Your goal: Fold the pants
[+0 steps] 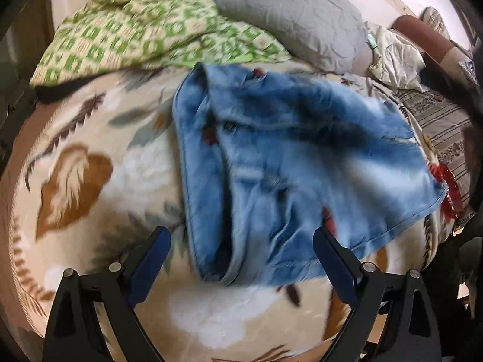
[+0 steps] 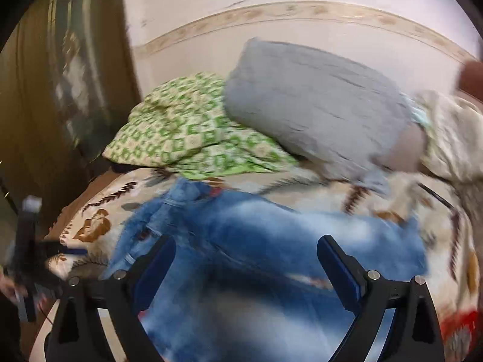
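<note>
Fingers: your left gripper and right gripper both spread, gripping nothing | faded blue denim pants, one pair, just beyond both, bunched on the floral plush blanket | progress: partly doubled, untidy; squaring probably remains | behind pants: one green-checked quilt, one grey pillow

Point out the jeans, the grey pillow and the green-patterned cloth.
jeans (image 1: 286, 163): left wrist view, middle of the folded denim.
grey pillow (image 1: 289, 15): left wrist view, centre of its quilted face.
green-patterned cloth (image 2: 187, 132): right wrist view, middle of the crumpled fabric.
</note>
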{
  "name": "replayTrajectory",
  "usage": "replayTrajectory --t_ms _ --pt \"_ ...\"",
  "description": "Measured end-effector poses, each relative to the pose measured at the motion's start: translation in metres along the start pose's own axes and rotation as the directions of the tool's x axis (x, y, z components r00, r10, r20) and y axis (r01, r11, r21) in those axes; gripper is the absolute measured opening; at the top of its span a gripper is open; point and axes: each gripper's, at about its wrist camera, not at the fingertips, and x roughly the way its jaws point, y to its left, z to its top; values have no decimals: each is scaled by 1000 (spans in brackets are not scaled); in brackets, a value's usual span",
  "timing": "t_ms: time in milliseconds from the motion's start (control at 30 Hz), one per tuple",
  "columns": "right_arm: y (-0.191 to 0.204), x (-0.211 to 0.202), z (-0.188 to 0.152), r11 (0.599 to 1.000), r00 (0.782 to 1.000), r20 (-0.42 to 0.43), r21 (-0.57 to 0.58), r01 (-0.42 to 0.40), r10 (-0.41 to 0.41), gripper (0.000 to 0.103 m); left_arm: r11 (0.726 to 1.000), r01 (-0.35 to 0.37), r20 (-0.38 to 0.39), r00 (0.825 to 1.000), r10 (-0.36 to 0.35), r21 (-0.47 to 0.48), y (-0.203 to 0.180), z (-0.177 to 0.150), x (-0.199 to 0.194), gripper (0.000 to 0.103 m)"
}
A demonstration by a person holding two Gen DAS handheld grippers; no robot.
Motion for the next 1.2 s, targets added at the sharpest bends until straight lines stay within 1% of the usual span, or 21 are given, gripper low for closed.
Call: replayTrajectory --t_ms 100,167,233,300,367,467,567,700,767,800,833,867,900,933,967,1000,1033,1067,1100,1133,1200 --pt "25 43 20 999 998 -50 -29 -41 40 96 1000 7 23 1000 -6 -8 8 -15 15 95" --pt "43 73 30 997 995 -84 -50 -61 57 96 1000 6 34 999 -6 -4 9 -18 23 95" --pt "65 113 41 995 989 -139 -83 -59 47 96 1000 24 44 999 -24 1 10 -19 34 95" --pt "82 141 50 993 983 -177 -101 -66 47 96 998 69 42 997 -68 -8 15 -20 43 95" --pt "99 171 60 992 977 -210 -112 -65 40 96 998 70 73 995 -69 -7 17 -24 46 95" --pt "120 215 73 985 967 -252 -170 -15 -28 96 998 58 94 994 -61 31 13 -28 44 95" --pt "133 249 81 969 958 -264 -243 44 -109 96 997 55 107 992 -61 60 13 -33 44 95" --pt "142 299 86 946 924 -317 -305 113 -212 96 996 68 109 991 -74 59 16 -33 43 95" --pt "142 318 83 931 902 -344 -337 141 -261 96 996 66 105 992 -71 51 18 -32 43 92" --pt "141 325 80 923 888 -361 -354 153 -286 89 997 60 104 992 -65 47 18 -32 43 84" --pt "140 332 76 914 872 -379 -370 164 -310 79 998 48 108 993 -52 39 20 -31 42 71" --pt "138 338 71 914 860 -405 -375 155 -312 50 998 57 106 993 -60 32 23 -31 42 65" --pt "136 341 67 906 852 -405 -388 168 -331 30 996 88 100 991 -89 15 26 -30 41 53" --pt "138 341 64 890 856 -380 -419 177 -349 26 994 111 97 989 -111 7 28 -30 40 40" --pt "139 341 62 882 859 -371 -438 172 -352 20 991 133 94 987 -132 0 29 -29 40 33" --pt "142 338 61 873 865 -357 -458 166 -352 13 990 142 96 985 -142 1 28 -29 39 24" --pt "144 333 64 873 877 -340 -461 158 -339 13 993 119 109 987 -119 10 26 -29 35 18" --pt "146 326 68 880 891 -326 -451 145 -314 11 995 98 121 988 -99 14 25 -28 32 18" --pt "149 320 73 883 904 -311 -450 132 -293 7 995 104 138 985 -103 5 26 -29 27 18" --pt "153 312 80 880 917 -285 -457 126 -279 6 992 123 159 980 -119 -19 31 -29 21 17" --pt "162 304 90 876 932 -254 -468 115 -258 6 991 132 181 976 -124 -34 36 -30 13 17"
